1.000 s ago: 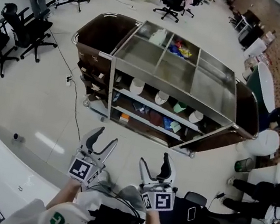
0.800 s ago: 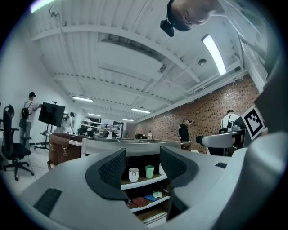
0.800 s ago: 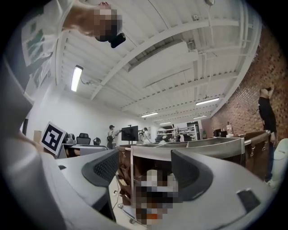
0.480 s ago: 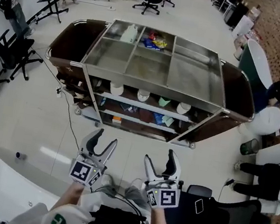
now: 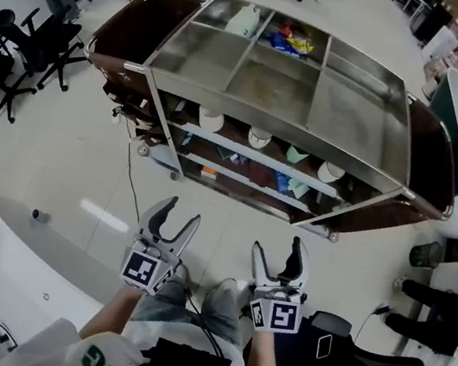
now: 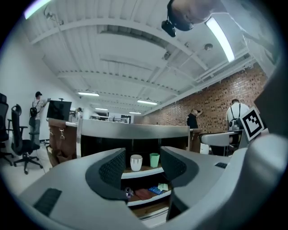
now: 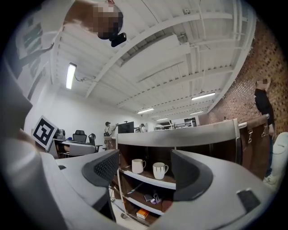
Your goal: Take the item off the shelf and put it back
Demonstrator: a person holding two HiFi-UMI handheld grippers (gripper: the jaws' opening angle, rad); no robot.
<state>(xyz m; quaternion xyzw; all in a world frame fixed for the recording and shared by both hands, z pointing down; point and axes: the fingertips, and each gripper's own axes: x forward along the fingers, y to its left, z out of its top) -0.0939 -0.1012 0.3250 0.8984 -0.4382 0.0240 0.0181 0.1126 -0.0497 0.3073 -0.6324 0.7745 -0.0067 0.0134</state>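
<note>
Both grippers open and short of the cart; cups standing on its upper shelf.

Nearest: left gripper [image 5: 185, 209] and right gripper [image 5: 277, 246] held side by side over the floor [image 5: 65, 166], jaws of each spread apart, gripping nothing. Beyond, well apart from both: steel cart [image 5: 359, 139], open front toward the grippers. On the upper shelf [image 5: 234, 152], left to right: white cup [image 5: 210, 119], striped white cup [image 5: 260, 138], green cup [image 5: 297, 154], further white cup [image 5: 331, 171]. On the lower shelf [image 5: 238, 180]: flat items [image 5: 286, 183], kind not clear. Farthest, in the top compartments: white jug [image 5: 244, 21], coloured packets [image 5: 287, 42].
</note>
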